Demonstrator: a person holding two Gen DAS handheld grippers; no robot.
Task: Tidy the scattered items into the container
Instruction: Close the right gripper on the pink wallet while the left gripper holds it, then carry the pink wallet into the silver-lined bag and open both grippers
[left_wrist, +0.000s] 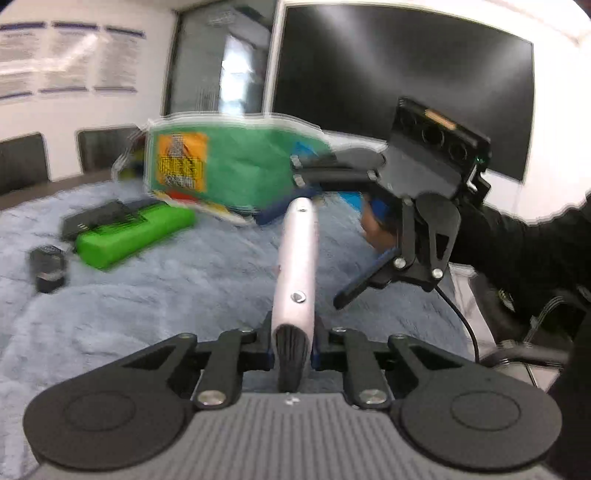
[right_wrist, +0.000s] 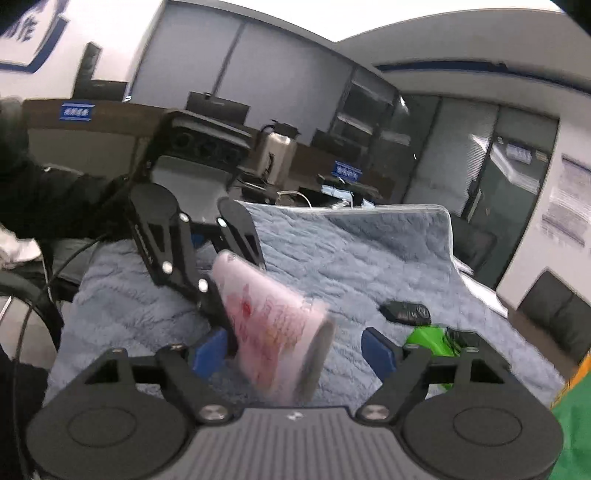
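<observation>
I am pinching the pink tube (left_wrist: 297, 254) by its crimped end in my left claw (left_wrist: 293, 345), above the desk (left_wrist: 184, 288); my right claw (right_wrist: 295, 354) is gaping wide around its light, slippery body, not gripping.

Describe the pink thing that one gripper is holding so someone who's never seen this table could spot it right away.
Start at the blue-grey blanket covering the table. Above it, the left gripper is shut on a flat pale pink pack, gripped by its thin edge and sticking out forward. It is the only pink item, with red print on its face, unlike the bright green block lying on the blanket.
</observation>
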